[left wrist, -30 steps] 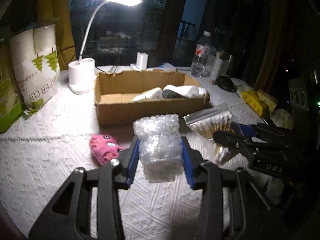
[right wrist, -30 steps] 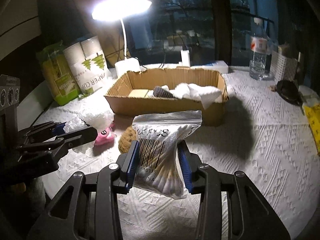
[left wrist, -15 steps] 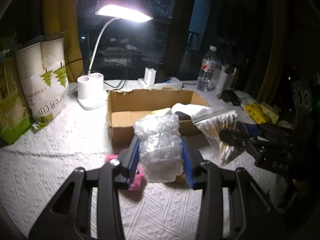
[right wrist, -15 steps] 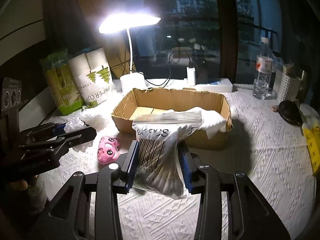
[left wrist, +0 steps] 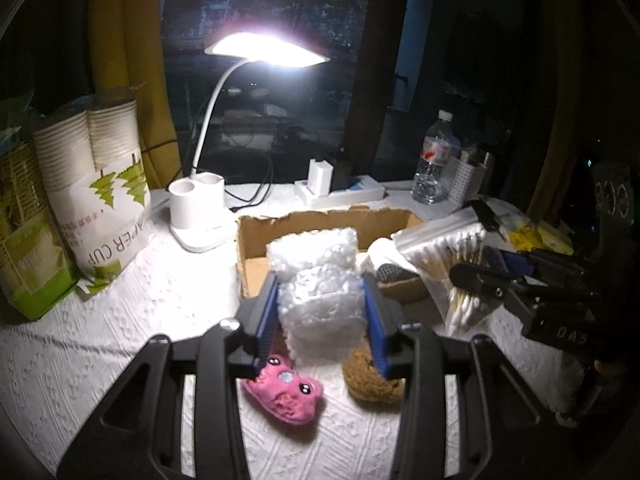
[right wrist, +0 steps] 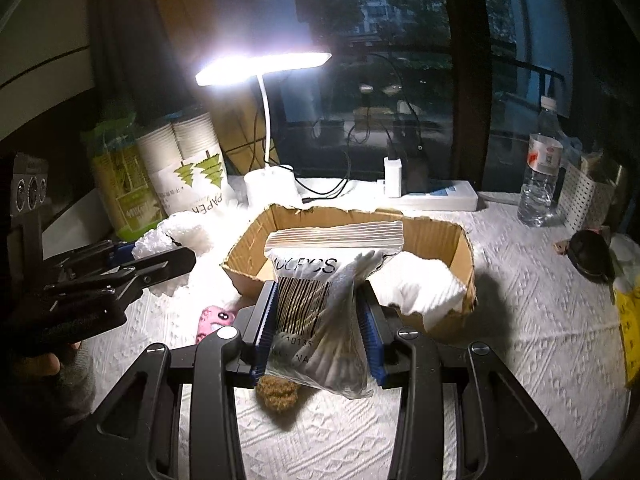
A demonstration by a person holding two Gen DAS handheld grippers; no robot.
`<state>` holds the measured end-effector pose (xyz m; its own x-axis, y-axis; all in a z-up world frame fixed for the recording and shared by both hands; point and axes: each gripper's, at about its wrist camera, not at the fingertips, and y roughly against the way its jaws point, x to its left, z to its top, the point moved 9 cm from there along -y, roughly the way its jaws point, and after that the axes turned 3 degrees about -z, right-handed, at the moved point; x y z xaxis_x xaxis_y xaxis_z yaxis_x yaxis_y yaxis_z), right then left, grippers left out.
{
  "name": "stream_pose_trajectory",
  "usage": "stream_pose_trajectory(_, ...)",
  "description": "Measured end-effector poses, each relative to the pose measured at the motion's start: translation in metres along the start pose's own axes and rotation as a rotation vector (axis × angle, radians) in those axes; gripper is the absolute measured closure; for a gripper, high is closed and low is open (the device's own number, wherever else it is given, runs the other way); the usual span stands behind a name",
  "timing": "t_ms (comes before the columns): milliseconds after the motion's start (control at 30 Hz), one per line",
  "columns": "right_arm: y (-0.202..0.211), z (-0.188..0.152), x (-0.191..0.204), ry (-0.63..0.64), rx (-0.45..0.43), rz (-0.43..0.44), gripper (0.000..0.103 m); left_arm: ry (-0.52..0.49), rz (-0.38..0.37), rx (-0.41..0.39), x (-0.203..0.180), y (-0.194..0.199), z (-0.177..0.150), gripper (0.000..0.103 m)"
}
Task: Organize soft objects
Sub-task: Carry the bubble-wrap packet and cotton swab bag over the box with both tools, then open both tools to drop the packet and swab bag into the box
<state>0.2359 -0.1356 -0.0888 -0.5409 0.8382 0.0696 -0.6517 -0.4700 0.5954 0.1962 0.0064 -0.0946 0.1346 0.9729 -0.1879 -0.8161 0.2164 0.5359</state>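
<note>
My left gripper (left wrist: 322,320) is shut on a folded wad of bubble wrap (left wrist: 320,280) and holds it above the table in front of the open cardboard box (left wrist: 256,236). My right gripper (right wrist: 318,328) is shut on a clear zip bag of cotton swabs (right wrist: 320,292), held above the table before the box (right wrist: 440,232). The box holds a white cloth (right wrist: 424,284) and a dark item (left wrist: 394,272). A pink plush toy (left wrist: 286,394) and a brown knitted ball (left wrist: 370,380) lie on the white tablecloth below the grippers.
A lit white desk lamp (left wrist: 196,216) stands behind the box on the left. A pack of paper cups (left wrist: 96,184) and a green box (left wrist: 24,248) are at far left. A water bottle (right wrist: 540,176), a power strip (right wrist: 436,200) and small items sit at right.
Both grippers have risen with their loads and now look down on the box from higher. The pink toy and brown ball have come into view below the left gripper.
</note>
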Motion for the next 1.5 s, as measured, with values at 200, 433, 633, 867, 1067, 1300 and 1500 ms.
stream_pose_trajectory(200, -0.014, 0.004, -0.004, -0.009, 0.014, 0.015, 0.062, 0.007, 0.014, 0.022, 0.011, -0.019, 0.002, 0.063)
stream_pose_trajectory(433, -0.034, 0.005, -0.010, -0.027, 0.044, 0.021, 0.062, 0.017, 0.025, 0.056, 0.017, -0.043, 0.003, 0.063)
stream_pose_trajectory(633, -0.050, 0.009, -0.013, -0.037, 0.056, 0.028, 0.062, 0.032, 0.036, 0.076, 0.025, -0.061, 0.005, 0.063)
stream_pose_trajectory(867, -0.068, 0.011, -0.018, -0.050, 0.069, 0.040, 0.062, 0.043, 0.058, 0.106, 0.034, -0.083, 0.004, 0.063)
stream_pose_trajectory(1067, -0.081, 0.011, -0.025, -0.060, 0.087, 0.040, 0.062, 0.056, 0.073, 0.138, 0.040, -0.100, 0.002, 0.061)
stream_pose_trajectory(1300, -0.084, 0.016, -0.020, -0.053, 0.081, 0.032, 0.062, 0.072, 0.084, 0.124, 0.047, -0.096, 0.006, 0.051)
stream_pose_trajectory(1500, -0.087, 0.021, -0.012, -0.041, 0.078, 0.027, 0.062, 0.089, 0.084, 0.094, 0.056, -0.084, 0.010, 0.050)
